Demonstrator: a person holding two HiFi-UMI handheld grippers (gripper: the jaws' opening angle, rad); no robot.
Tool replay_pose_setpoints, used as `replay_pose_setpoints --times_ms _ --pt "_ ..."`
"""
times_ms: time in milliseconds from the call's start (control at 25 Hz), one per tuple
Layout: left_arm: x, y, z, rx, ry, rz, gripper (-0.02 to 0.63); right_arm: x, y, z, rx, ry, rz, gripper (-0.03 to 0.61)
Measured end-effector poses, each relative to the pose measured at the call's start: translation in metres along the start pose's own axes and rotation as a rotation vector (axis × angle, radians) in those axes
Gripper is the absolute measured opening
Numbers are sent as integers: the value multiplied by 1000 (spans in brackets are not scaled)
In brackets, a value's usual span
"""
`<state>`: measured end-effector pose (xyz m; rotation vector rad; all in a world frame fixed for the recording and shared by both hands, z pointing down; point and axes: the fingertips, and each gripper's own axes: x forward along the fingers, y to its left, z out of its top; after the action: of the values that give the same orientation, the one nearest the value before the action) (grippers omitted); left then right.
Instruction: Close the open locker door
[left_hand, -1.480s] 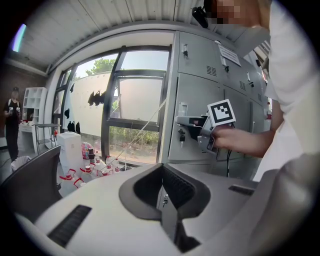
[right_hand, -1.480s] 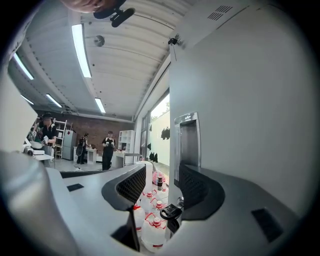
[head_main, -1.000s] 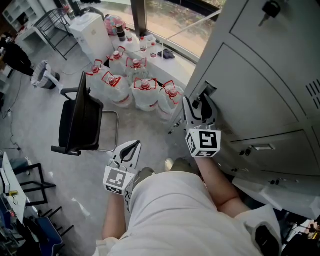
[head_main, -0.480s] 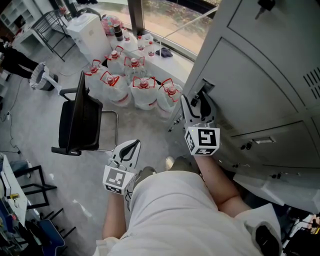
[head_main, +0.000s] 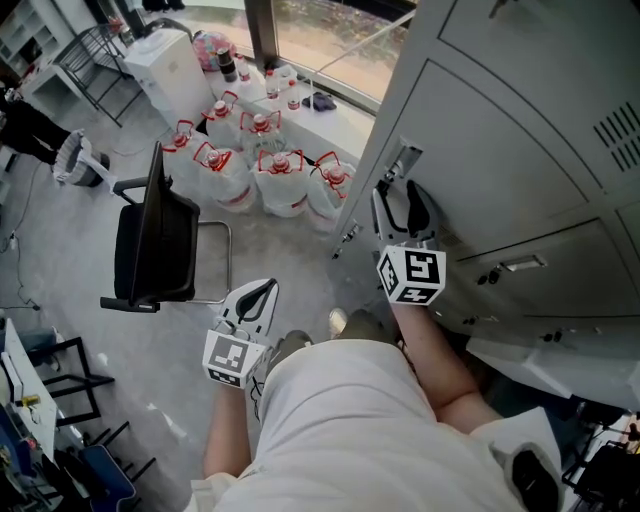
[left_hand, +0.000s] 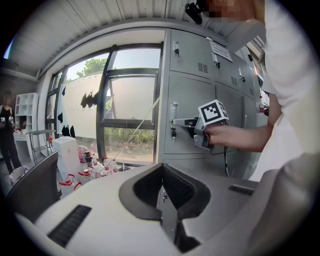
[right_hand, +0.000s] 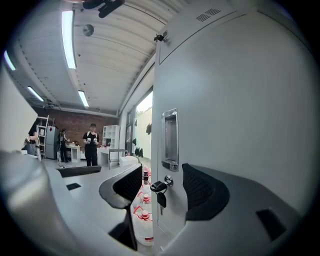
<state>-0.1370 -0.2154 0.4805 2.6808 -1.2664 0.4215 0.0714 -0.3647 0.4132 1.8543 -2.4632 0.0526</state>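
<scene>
Head view: from above, steeply down, lockers (head_main: 560, 60) at right. Left gripper view: set back, roughly level, facing window (left_hand: 130, 115) and lockers. Right gripper view: close against locker door (right_hand: 235, 110). Common to all three: water jugs (head_main: 280, 185).

Two grippers (head_main: 262, 290) (head_main: 402, 200), one black chair (head_main: 150, 235), six red-handled jugs (head_main: 283, 185)

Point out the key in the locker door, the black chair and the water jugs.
key (right_hand: 158, 187), right gripper view, on its black head.
black chair (head_main: 150, 250), head view, middle of its black padding.
water jugs (head_main: 283, 188), head view, on one middle jug's body.
</scene>
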Motion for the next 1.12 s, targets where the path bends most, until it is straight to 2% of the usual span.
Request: replay_pose_setpoints --times_ms 120,360,840,1000,1120 --pt "2 -7 1 14 2 -22 5 -8 3 -2 16 2 28 244" --pt "9 -21 6 34 -2 -80 5 -38 16 3 13 -23 100 183" --pt "39 -57 22 72 -37 -241 5 -114 12 -8 -39 -17 120 49" --pt "49 -72 30 82 -61 -309 5 -139 14 -14 -102 -3 110 31" --pt "55 -82 36 97 -72 -361 5 -157 14 -17 -102 -1 82 28"
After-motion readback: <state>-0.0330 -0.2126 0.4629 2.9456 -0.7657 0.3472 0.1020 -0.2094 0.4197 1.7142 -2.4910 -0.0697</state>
